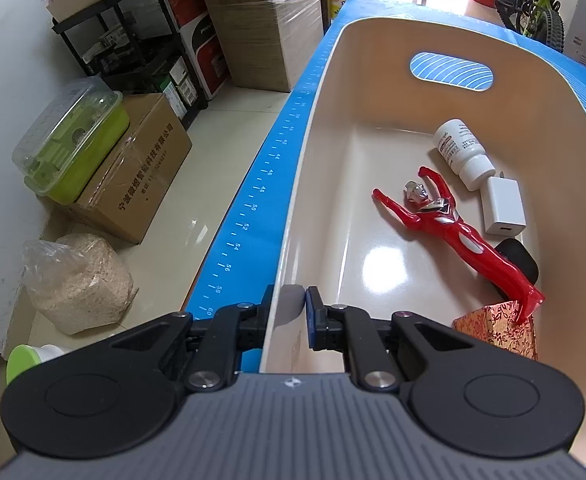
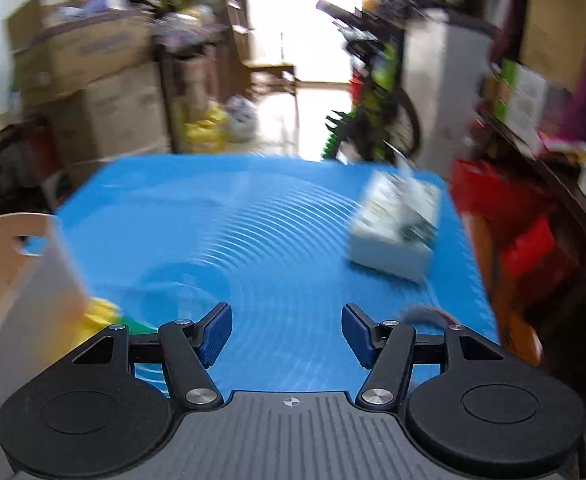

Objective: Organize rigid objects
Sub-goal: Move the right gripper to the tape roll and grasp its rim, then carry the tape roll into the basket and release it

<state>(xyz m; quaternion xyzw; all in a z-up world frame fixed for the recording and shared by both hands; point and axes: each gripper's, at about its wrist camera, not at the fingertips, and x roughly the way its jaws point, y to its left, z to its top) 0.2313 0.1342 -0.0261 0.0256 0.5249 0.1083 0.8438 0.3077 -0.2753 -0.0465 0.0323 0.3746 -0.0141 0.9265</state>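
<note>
The left gripper (image 1: 289,304) has its fingers clamped on the near wall of the cream plastic bin (image 1: 377,28) — inside lie a red hero figurine (image 1: 449,222), white bottle (image 1: 459,152) and white charger (image 1: 503,206). The right gripper (image 2: 287,330) hangs with fingers apart over the blue ringed surface (image 2: 253,216) — cardboard boxes (image 2: 93,60) crowd the blurred room.

Pale tiled floor (image 1: 181,184) (stacked cartons (image 1: 253,20))

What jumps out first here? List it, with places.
The red figure lies face up in the cream bin, beside a white bottle and a white charger. The left hand-held gripper clamps the bin's near wall. In the blurred right view, a white box sits on the blue mat, beyond the open right hand-held gripper.
</note>
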